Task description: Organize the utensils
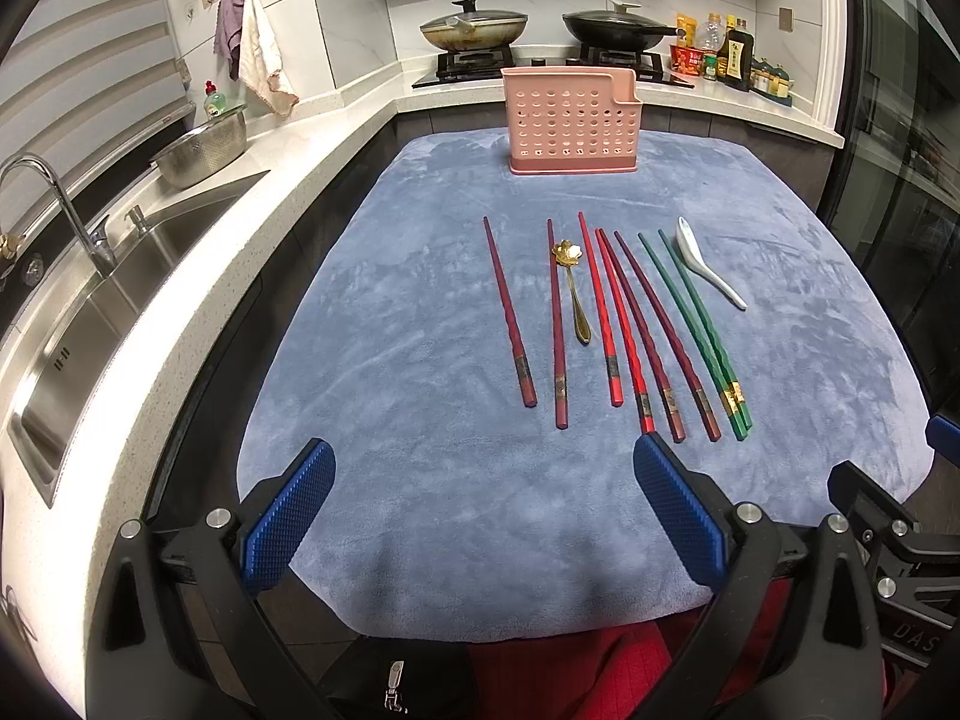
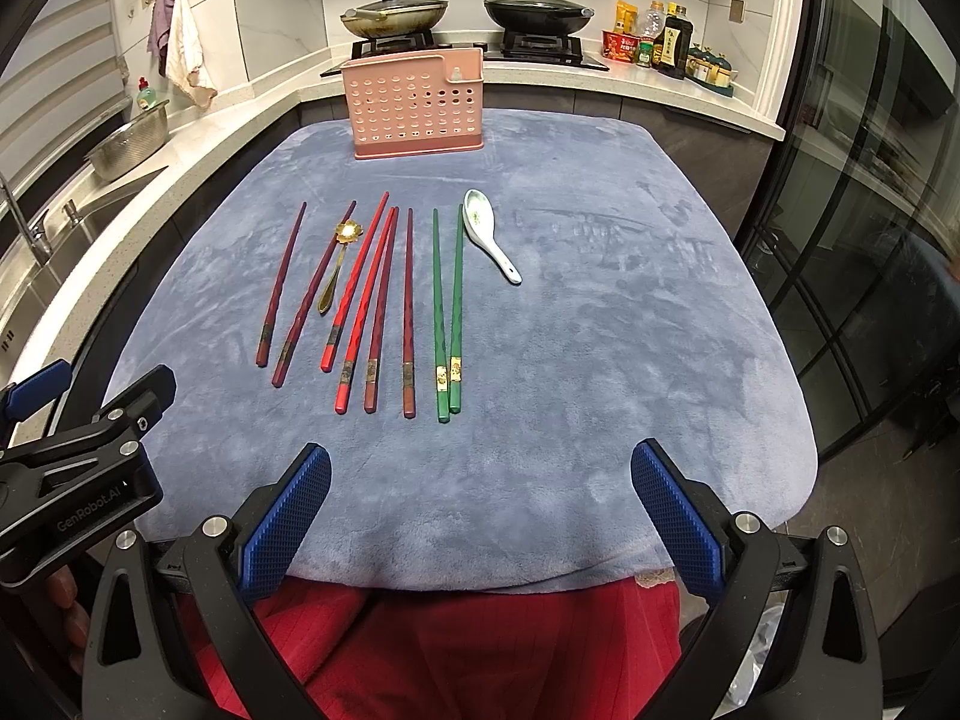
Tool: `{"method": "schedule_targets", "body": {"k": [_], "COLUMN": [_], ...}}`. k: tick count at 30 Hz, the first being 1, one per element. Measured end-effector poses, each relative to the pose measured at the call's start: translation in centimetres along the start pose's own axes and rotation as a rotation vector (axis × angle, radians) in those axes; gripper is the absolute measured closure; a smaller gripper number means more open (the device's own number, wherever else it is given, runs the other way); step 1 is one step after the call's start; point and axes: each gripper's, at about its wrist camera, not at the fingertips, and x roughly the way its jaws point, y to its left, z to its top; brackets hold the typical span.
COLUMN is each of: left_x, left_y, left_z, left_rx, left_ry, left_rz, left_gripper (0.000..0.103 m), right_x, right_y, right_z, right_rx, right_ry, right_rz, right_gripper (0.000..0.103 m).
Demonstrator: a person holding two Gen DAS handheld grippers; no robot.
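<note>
Left claw (image 1: 483, 504) spread wide, nothing between its blue fingers (image 1: 288, 516), hanging low over the near edge of a blue-grey cloth (image 1: 420, 420) draped across the tabletop. Right claw (image 2: 480, 507) likewise spread and empty, over the same near edge, just right of the left one.

Laid out in a row mid-cloth, all roughly lengthwise with thick ends toward the claws: two dark red chopsticks (image 1: 510, 312) at the left, apart from each other; a gold spoon (image 1: 573, 294) with a flower-shaped bowl just right of the second stick; then two bright red chopsticks (image 2: 354, 291) and two more dark red ones (image 2: 408, 312), crowded together and fanning out, tips close at the far end. Next a pair of green chopsticks (image 2: 447, 312) side by side, nearly touching at the thick ends. At the far right a white soup spoon (image 2: 489, 234), bowl away from the claws, handle angled to the right.

At the far end of the cloth, well apart from the row, an upright pink holder (image 1: 570, 123) with round holes and a smaller raised pocket on its right side; contents not visible.

Behind: stove with two lidded pans (image 1: 474, 30); sink (image 1: 120, 276) on the left.
</note>
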Motion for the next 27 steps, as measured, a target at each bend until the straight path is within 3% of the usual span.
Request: {"method": "schedule_targets", "body": {"k": [27], "left_x": [0.0], "left_y": [0.02], "left_z": [0.01], "left_rx": [0.001], "left_ry": [0.001], "left_rz": [-0.002], "left_gripper": [0.008], "right_x": [-0.03], "right_y": [-0.08], "right_z": [-0.07], "right_rx": [0.001], "right_ry": [0.001], "right_rz": [0.002], "right_gripper": [0.007]}}
